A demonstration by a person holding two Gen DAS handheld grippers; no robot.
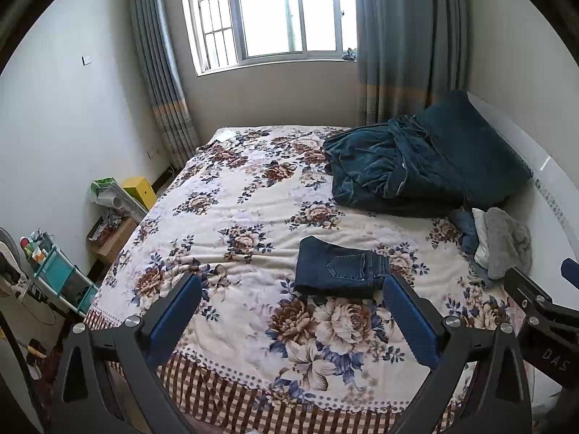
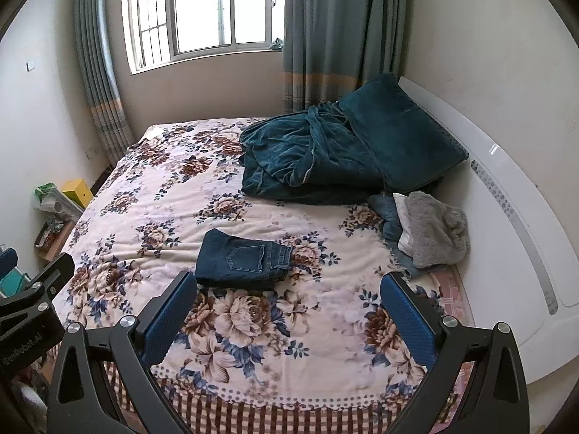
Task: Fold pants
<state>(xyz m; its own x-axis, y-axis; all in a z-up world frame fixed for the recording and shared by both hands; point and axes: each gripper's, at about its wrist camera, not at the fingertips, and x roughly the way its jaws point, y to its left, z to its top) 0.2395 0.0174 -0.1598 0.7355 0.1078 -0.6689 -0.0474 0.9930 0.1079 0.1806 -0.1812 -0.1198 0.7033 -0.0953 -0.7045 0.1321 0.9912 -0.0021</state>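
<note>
Beside the bed's left edge: a teal shelf (image 1: pixel 63 278), a yellow box (image 1: pixel 139 190), clutter on the floor. Nothing there bears on the task.

Left gripper (image 1: pixel 291 298) held above the bed's (image 1: pixel 231 166) near edge, jaws spread wide, nothing between them. Blue pads bare.

Toward the middle of the bed, nearer its near edge than the headboard: jeans (image 1: pixel 338 271), folded into a compact rectangle, back pocket up, waistband toward the right. Lying flat on the floral cover, apart from both tools. In the left wrist view the right pad overlaps the bundle's near right corner, though probably only by line of sight; contact hard to judge through the fisheye.

Right gripper (image 2: pixel 289 298) likewise above the near edge, jaws released and empty, jeans (image 2: pixel 242 260) ahead and to its left.

Further right: a teal blanket (image 2: pixel 311 159) heaped toward the headboard, and a grey cloth (image 2: pixel 438 231) on other garments at the right edge, well apart from the jeans.

Judging by the tidy shape, folding looks finished or nearly so. Risks from here:
- Catching the bundle's edge with an open pad while drawing away, dragging the top layer and spoiling the fold.
- Regripping one layer only, so the stack opens on lifting.
- Pressing into the soft, rumpled cover, tilting the bundle so it slumps.
- Mistaking the clothes at the right edge for the finished item.
</note>
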